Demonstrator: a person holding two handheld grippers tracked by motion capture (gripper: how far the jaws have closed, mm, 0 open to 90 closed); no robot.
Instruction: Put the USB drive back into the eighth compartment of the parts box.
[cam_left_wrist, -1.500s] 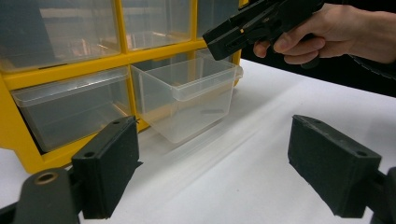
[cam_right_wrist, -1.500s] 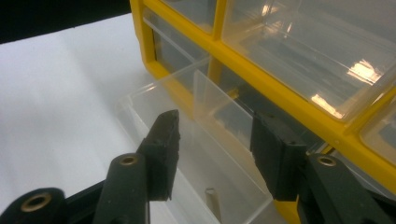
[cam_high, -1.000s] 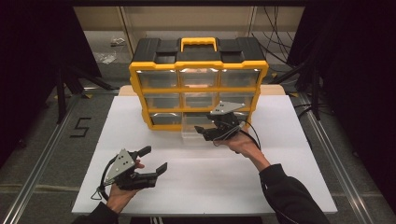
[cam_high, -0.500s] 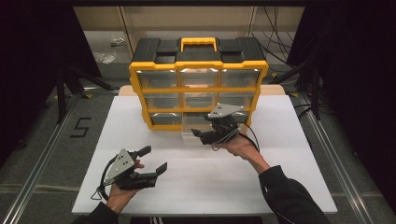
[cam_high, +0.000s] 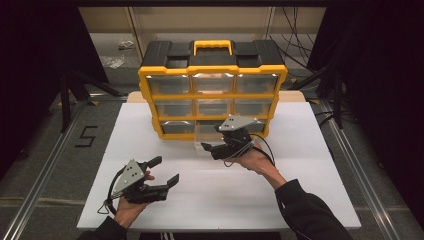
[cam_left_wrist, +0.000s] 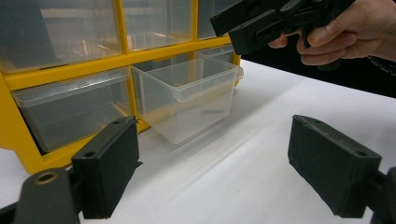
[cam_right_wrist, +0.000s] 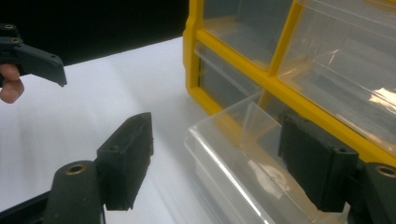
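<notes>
Since a second ago, only the right gripper (cam_high: 216, 148) has shifted, edging left in front of the yellow organizer (cam_high: 212, 87). Its jaws stand apart, empty, straddling the rim of the pulled-out clear drawer (cam_left_wrist: 189, 95), probably to grasp or push it. Well back, the left gripper (cam_high: 162, 172) rests open, the bare white table (cam_high: 300, 190) between its fingers, nothing obstructing.
</notes>
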